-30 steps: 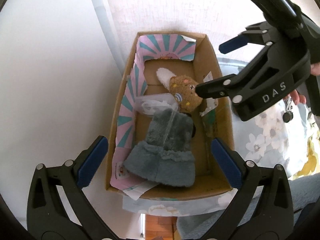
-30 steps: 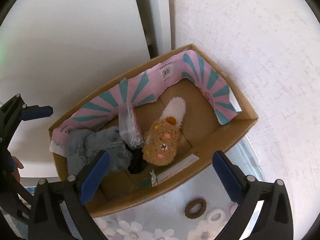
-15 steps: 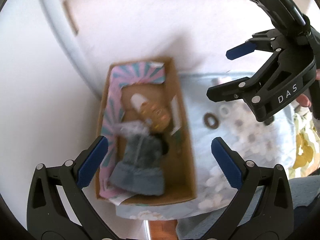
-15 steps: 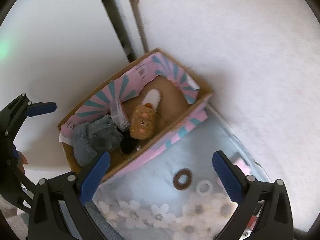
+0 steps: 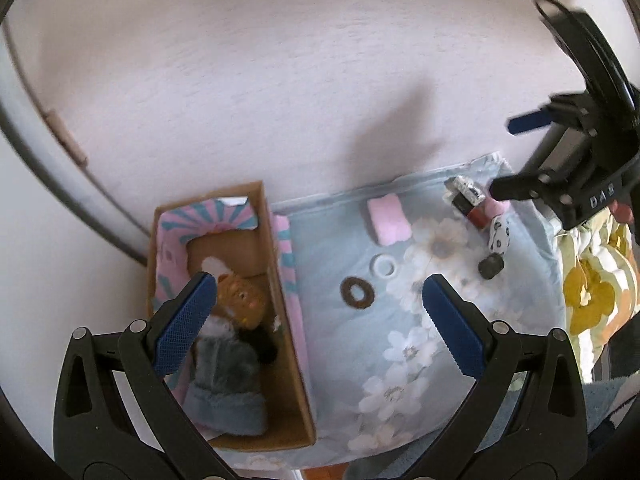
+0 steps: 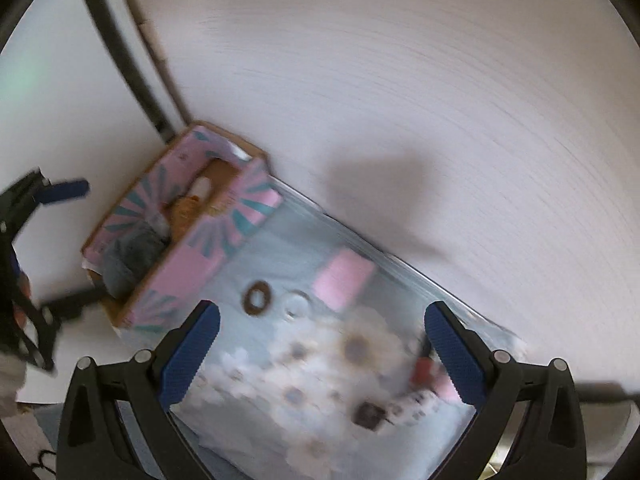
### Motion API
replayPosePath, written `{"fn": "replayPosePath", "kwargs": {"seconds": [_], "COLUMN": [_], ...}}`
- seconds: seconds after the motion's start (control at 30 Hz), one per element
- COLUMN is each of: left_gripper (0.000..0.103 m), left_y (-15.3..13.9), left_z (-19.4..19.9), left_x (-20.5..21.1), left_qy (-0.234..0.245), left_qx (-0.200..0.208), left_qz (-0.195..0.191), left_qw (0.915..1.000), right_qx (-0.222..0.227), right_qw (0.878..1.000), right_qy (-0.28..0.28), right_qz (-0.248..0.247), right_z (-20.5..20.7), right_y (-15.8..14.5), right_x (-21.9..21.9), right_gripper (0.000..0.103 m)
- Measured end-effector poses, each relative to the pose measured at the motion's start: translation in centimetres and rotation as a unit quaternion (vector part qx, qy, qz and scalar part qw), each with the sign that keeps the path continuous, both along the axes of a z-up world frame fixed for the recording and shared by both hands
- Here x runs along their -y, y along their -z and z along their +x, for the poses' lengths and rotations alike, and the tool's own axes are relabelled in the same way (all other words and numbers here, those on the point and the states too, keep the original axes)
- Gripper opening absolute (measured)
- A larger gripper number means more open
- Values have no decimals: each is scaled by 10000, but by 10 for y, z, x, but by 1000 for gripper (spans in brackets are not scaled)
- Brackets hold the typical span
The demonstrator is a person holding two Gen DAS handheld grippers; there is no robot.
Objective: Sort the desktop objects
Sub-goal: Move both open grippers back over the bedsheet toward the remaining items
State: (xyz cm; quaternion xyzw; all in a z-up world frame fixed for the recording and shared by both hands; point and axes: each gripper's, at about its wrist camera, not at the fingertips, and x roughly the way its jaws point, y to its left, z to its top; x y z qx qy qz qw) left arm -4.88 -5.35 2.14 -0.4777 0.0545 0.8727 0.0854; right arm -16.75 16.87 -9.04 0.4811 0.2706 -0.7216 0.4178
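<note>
A cardboard box (image 5: 298,380) with pink and teal lining sits at the table's left end (image 6: 192,268). It holds a brown plush toy (image 5: 240,300) and a grey fuzzy item (image 5: 224,384). On the floral cloth (image 5: 400,360) lie a brown ring (image 5: 357,293), a white ring (image 5: 384,266), a pink block (image 5: 389,219), a dark cylinder (image 5: 491,266) and a red-and-black item (image 5: 470,206). My left gripper (image 5: 320,324) is open and empty above the box edge. My right gripper (image 6: 320,352) is open and empty above the cloth; it also shows in the left wrist view (image 5: 516,156).
A white wall rises right behind the table. A yellow-flowered fabric (image 5: 588,292) lies at the right. A black-and-white spotted item (image 5: 498,236) and a pink piece (image 5: 494,210) lie near the dark cylinder. The right wrist view is motion-blurred.
Both grippers have pulled back and swung right, away from the box. The box has shrunk and shifted left in both views, and the cloth with the small items has come into view.
</note>
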Motion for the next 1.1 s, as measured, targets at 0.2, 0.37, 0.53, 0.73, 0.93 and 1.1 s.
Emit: {"fn": "replayPosePath", "kwargs": {"seconds": [0.2,0.37,0.53,0.73,0.93,1.1], "left_gripper": [101,99,93,93,79,76], "left_y": [14,52,106,151,197,218], "left_z": [-7,-1,-2,-10,-29,-35], "left_x": [-28,-51,-79,-93,-88,-76], "left_qy": [145,-10,-245,-551,-771,-996], "left_qx": [81,155,391,191,282,276], "left_qz": [186,508,390,60,-308,-350], "left_qw": [9997,9986,9982,9983,9962,9940], "right_qx": [9,213,291,329,204,208], "right_qw": [9982,9910,9816,9706,9623,9604], "right_qy": [591,1317,1883,2382,2704,2779], "right_qz": [51,-52,-122,105,225,57], "right_z": [-21,-29,-20,-30,-42,-45], "right_y": [16,47,92,139,172,192], "right_x": [-64,-113,-146,-163,-165,-164], "right_gripper": [102,102,102,102,102,99]}}
